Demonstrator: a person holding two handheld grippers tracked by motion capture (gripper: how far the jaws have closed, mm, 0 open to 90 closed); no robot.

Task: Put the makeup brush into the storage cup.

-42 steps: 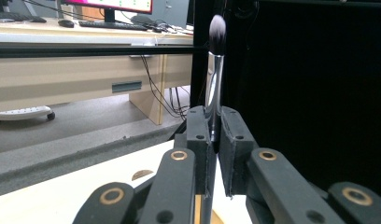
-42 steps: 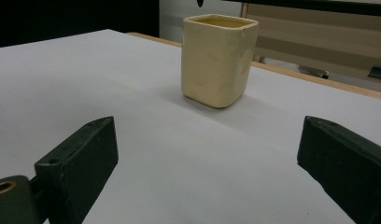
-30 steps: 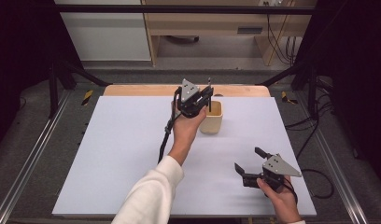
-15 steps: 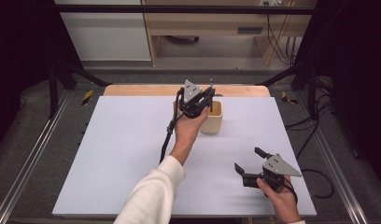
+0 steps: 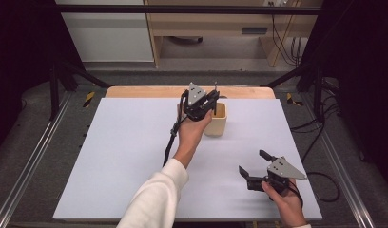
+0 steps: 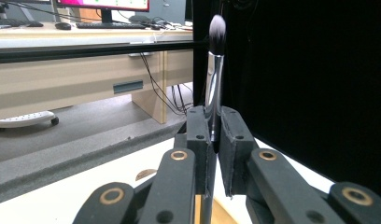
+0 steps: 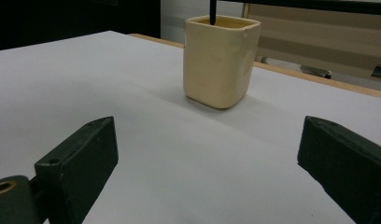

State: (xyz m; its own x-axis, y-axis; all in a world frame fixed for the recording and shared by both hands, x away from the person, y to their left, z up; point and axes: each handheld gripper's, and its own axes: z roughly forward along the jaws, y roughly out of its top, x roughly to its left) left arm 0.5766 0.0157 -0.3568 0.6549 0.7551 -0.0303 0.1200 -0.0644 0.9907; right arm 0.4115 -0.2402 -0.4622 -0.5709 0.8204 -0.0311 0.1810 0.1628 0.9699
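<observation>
A cream square cup (image 5: 218, 122) (image 7: 220, 59) stands on the white table toward the back middle. My left gripper (image 5: 207, 107) (image 6: 215, 140) hangs over the cup's left rim, shut on a makeup brush (image 6: 215, 74) with a silver ferrule and dark bristles pointing up. The brush's thin black handle (image 7: 212, 8) reaches down into the cup. My right gripper (image 5: 253, 164) (image 7: 207, 163) rests low at the table's front right, open, with nothing between its pads, facing the cup.
The white table surface (image 5: 125, 156) spreads wide to the left and in front of the cup. A wooden strip (image 5: 149, 91) edges the back. Metal rails (image 5: 30, 161) run along both sides. A desk (image 5: 206, 28) and cables (image 5: 282, 42) stand behind the table.
My left gripper with the brush has shifted slightly over the cup. The right gripper has stayed where it was.
</observation>
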